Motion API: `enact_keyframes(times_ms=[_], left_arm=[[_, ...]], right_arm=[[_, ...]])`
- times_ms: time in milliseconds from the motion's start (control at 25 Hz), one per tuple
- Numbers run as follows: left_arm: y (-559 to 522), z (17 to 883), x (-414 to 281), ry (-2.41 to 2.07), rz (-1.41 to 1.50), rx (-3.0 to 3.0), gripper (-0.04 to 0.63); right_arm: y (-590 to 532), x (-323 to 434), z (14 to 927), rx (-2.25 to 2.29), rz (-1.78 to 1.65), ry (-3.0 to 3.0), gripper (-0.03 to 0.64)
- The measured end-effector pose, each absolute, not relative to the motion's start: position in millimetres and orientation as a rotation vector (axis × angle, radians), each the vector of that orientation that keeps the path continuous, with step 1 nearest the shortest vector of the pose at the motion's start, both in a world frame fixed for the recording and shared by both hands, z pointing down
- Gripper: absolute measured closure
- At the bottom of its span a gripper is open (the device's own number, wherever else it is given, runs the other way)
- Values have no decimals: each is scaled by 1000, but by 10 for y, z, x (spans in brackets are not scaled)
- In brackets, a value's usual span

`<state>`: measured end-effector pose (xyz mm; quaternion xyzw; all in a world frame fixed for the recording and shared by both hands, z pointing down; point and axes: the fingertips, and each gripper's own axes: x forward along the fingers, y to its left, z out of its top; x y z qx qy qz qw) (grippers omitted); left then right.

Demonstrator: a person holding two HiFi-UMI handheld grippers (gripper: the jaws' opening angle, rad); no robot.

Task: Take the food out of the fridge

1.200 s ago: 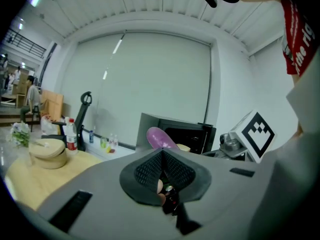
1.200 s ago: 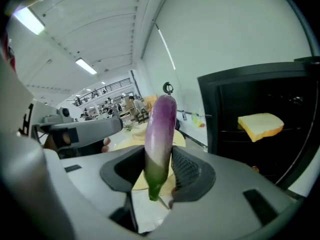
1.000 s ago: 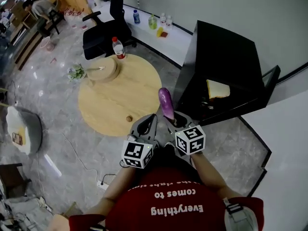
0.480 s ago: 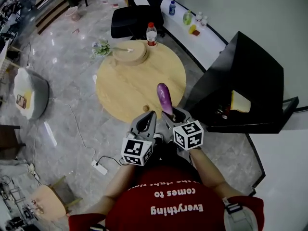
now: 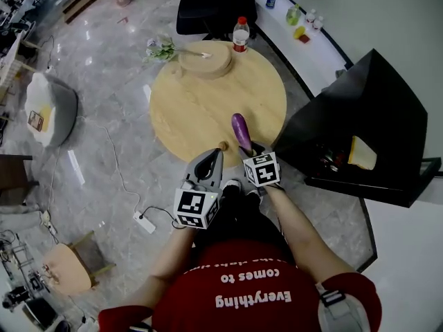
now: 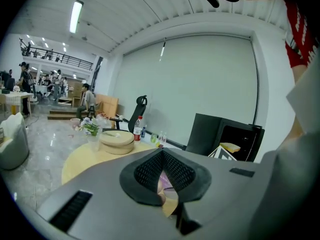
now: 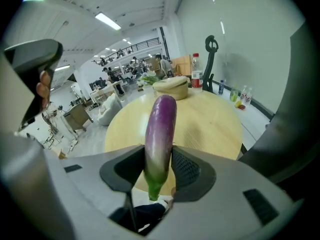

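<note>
Already an eggplant (image 7: 160,129) is clamped by the right gripper (image 7: 159,164); the left gripper (image 6: 161,159) is closed, empty; bread (image 5: 362,152) is left inside the fridge (image 5: 377,95).

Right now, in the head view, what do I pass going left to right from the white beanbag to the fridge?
white beanbag → flowers → round wooden box → water bottle → black fridge
</note>
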<state>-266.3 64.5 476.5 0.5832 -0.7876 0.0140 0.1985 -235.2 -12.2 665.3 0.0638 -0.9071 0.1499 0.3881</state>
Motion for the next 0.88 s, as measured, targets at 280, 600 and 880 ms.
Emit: enact_keyframes(times_ms=[280, 600, 880], left_arm=[[725, 4891, -2815, -2227, 56, 1575, 592], [848, 4958, -2887, -2256, 106, 1551, 592], [850, 5051, -2850, -2243, 93, 1533, 592]], right_arm=[[-162, -2446, 7151, 162, 410, -2204, 447], [-78, -2491, 7502, 107, 356, -2156, 446], [-32, -2490, 7533, 97, 318, -2165, 446]])
